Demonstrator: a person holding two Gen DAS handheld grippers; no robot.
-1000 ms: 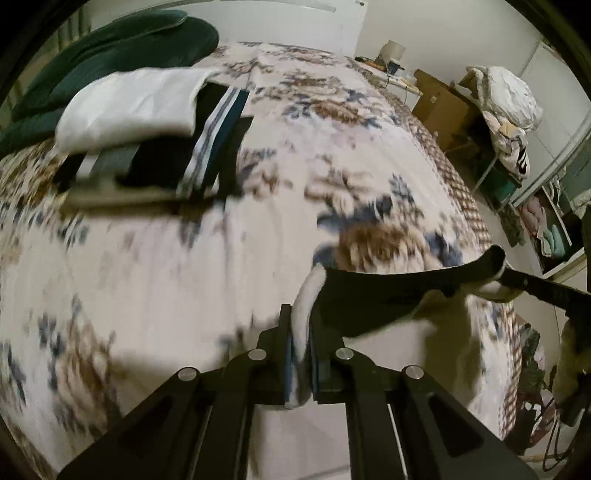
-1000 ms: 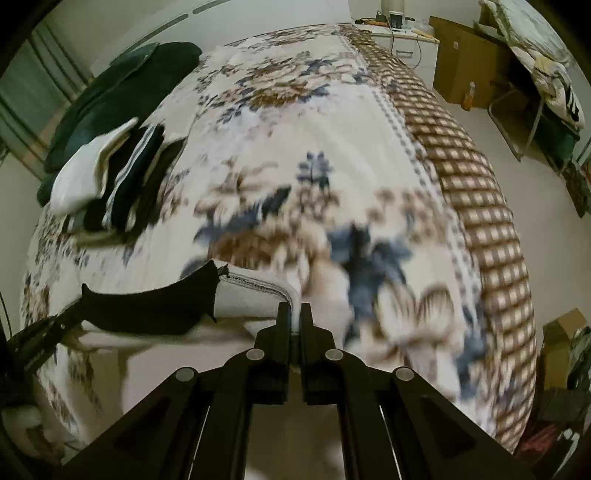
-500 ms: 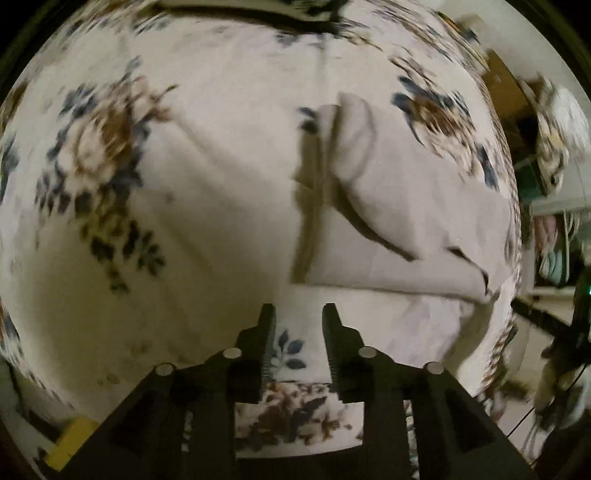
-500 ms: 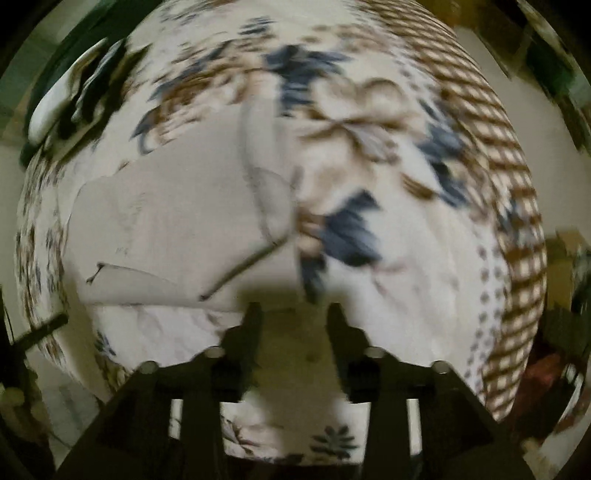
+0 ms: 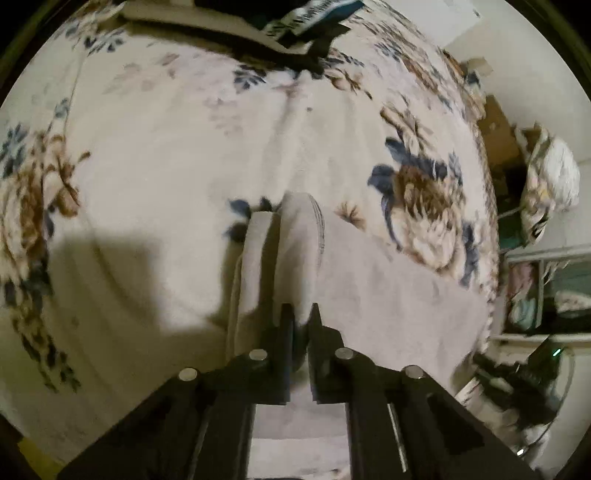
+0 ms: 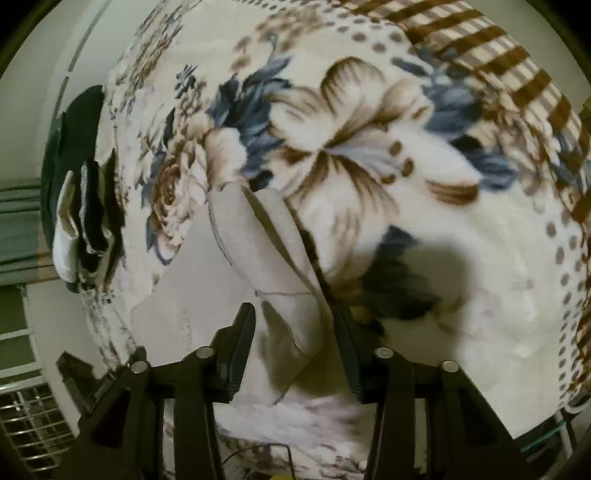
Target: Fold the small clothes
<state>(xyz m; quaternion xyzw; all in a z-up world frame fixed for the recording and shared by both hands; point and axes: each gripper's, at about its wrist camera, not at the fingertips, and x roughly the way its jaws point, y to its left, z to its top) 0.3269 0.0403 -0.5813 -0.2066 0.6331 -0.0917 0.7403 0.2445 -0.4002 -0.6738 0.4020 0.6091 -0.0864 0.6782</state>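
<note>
A small pale grey garment (image 5: 373, 291) lies flat on the flowered bedspread (image 5: 155, 155). My left gripper (image 5: 300, 314) is shut on its left folded edge, which rises between the fingers. In the right wrist view the same garment (image 6: 207, 280) lies left of centre. My right gripper (image 6: 295, 321) is open, its fingers on either side of the garment's right corner, which stands up in a fold between them.
A stack of folded dark and white clothes (image 5: 295, 26) lies at the far end of the bed, also in the right wrist view (image 6: 85, 225). A dark green cushion (image 6: 74, 122) sits behind it. Cluttered shelves (image 5: 535, 288) stand beside the bed.
Both grippers let the garment down flat on the bed and opened. Since then the left gripper has closed on the garment's left edge, and the right gripper has moved in around the right corner.
</note>
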